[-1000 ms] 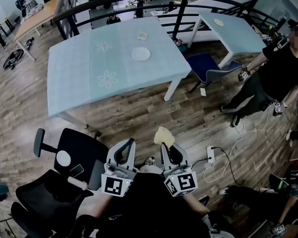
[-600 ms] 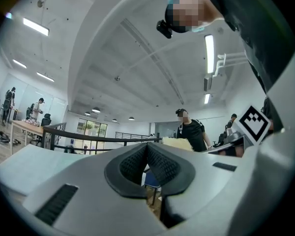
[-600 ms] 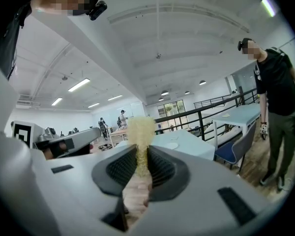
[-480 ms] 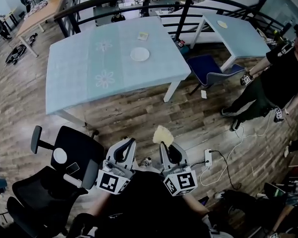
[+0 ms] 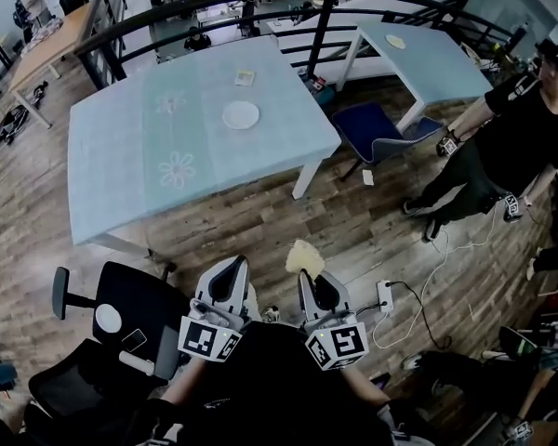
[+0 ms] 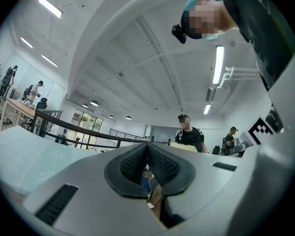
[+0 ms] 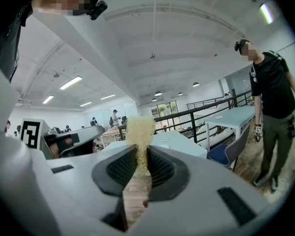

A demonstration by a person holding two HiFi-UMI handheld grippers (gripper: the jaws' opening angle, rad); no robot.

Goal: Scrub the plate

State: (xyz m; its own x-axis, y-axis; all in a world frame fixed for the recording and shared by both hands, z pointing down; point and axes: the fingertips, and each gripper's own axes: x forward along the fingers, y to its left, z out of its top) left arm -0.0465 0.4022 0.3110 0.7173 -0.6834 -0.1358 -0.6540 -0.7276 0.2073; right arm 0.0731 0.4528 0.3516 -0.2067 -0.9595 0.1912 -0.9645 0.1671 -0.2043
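Head view: both grippers held low, near the body, over wood floor.

Left gripper (image 5: 229, 269): jaws pressed together with nothing between them; confirmed in the left gripper view (image 6: 147, 160).

Right gripper (image 5: 311, 277): jaws clamped on a pale yellow sponge (image 5: 303, 256). In the right gripper view (image 7: 141, 162) the sponge (image 7: 139, 131) stands up past the jaw tips.

Plate (image 5: 241, 114): white, lying flat on the light blue table (image 5: 158, 170), at about 12 o'clock from the grippers and well apart from them. Small item (image 5: 245, 78) at 12 o'clock of the plate, possibly a card or pad; too small to tell.

Blue chair (image 5: 377, 128) at the table's 3 o'clock. Person in black (image 5: 516, 137) standing at 2 o'clock of the grippers. Black office chair (image 5: 135, 309) at their 9 o'clock.
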